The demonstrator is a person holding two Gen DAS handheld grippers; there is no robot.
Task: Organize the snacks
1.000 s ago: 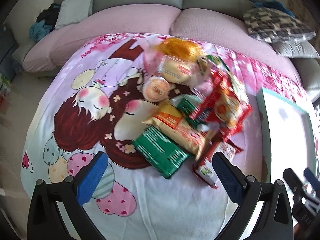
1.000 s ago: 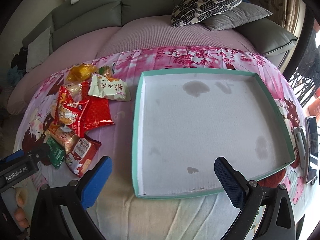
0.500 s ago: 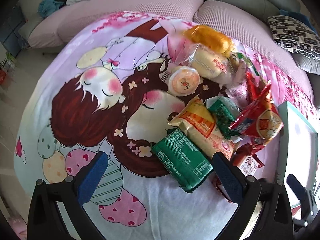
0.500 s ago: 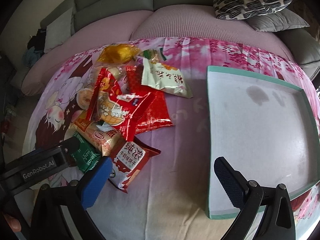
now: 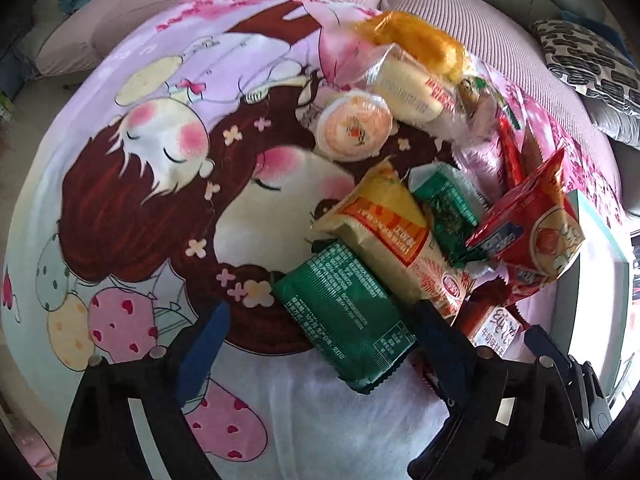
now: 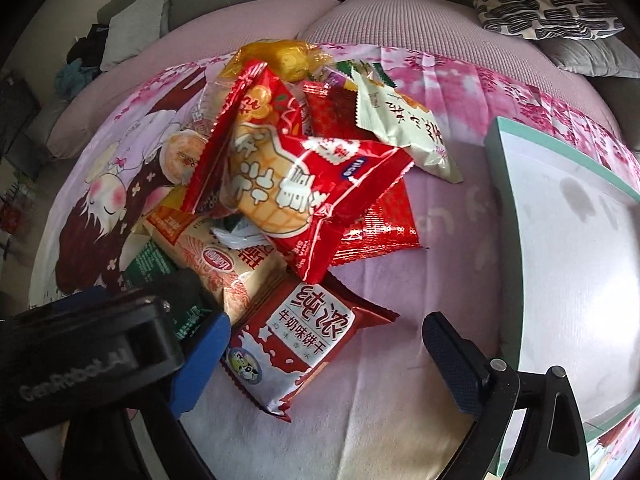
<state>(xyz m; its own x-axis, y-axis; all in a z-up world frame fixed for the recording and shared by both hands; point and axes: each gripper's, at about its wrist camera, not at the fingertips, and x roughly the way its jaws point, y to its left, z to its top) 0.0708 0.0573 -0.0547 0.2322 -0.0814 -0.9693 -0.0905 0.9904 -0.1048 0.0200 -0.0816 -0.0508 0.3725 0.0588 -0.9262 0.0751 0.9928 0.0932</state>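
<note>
A cartoon-print cloth (image 5: 140,184) is covering the surface, with the teal-rimmed tray (image 6: 500,184) lying at its right side. The snack pile (image 6: 288,184) is sitting left of the tray. The left gripper (image 5: 320,344) is standing wide, jaws just closing slightly, straddling the green packet (image 5: 344,316) without pressing. The right gripper (image 6: 324,352) is likewise wide, closing slightly, with the red milk-biscuit packet (image 6: 296,344) lying loose between its fingers.

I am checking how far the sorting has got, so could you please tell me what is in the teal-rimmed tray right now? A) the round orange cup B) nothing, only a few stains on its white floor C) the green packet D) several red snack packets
B: the teal-rimmed tray shows only a stained white floor, while the snack pile lies on the cloth beside it.
</note>
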